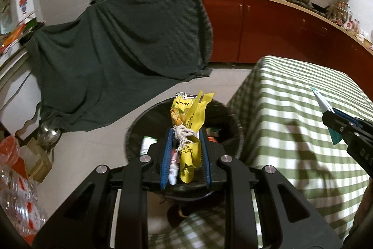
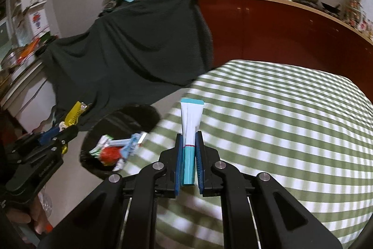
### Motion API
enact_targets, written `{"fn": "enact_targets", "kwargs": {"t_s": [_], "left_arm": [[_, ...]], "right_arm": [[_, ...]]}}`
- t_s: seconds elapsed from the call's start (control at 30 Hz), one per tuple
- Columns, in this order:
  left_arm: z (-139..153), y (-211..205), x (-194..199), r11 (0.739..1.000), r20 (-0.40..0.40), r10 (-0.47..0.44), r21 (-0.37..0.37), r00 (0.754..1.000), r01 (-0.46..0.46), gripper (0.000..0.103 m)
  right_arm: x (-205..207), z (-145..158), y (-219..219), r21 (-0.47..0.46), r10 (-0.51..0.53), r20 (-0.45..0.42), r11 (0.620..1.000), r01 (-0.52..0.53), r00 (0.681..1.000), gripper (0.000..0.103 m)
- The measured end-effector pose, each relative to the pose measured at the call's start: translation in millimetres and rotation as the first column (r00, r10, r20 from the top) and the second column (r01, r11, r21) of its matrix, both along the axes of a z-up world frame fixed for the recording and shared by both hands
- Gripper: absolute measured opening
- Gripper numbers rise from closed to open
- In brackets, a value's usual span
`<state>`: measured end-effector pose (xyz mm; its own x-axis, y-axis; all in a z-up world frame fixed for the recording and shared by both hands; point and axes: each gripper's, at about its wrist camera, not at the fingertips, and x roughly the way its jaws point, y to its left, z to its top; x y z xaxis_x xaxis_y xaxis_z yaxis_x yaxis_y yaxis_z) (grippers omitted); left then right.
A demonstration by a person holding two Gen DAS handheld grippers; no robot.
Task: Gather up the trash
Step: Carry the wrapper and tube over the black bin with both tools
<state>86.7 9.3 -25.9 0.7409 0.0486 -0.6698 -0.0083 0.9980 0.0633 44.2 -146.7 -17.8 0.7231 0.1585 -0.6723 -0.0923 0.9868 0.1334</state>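
a black bin [image 1: 184, 132] is sitting on the floor beside a checked table [image 1: 291, 109]. over it the left gripper [image 1: 186, 132] is pinching a light, crinkly, likely slippery yellow wrapper [image 1: 188, 113] mid-length. over the table the right gripper [image 2: 188, 134] is clamping a soft white-and-teal tube [image 2: 190, 123] near its base.

Right wrist view. The right gripper [image 2: 188, 139] is seen at 6 o'clock, its blue pads closed on a white and teal tube [image 2: 190, 132] whose flat crimped end points toward 12 o'clock. A green-checked tablecloth [image 2: 279, 120] is spread beneath and out to 3 o'clock. At 8 o'clock a black bin [image 2: 139, 113] is shown holding wrappers. At 9 o'clock the left gripper [image 2: 64, 125] is seen clamping a yellow wrapper [image 2: 73, 114]. A dark draped cloth [image 2: 130, 48] hangs at 11 o'clock.
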Motion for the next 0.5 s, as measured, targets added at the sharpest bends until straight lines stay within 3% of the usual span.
{"fn": "enact_targets", "kwargs": {"t_s": [0.5], "left_arm": [[-13,61,14,0.997,0.022,0.081,0.005,0.996,-0.081,0.022]], "right_arm": [[29,-7,87,-0.030,0.136,0.001,0.990,-0.136,0.991,0.011]]}}
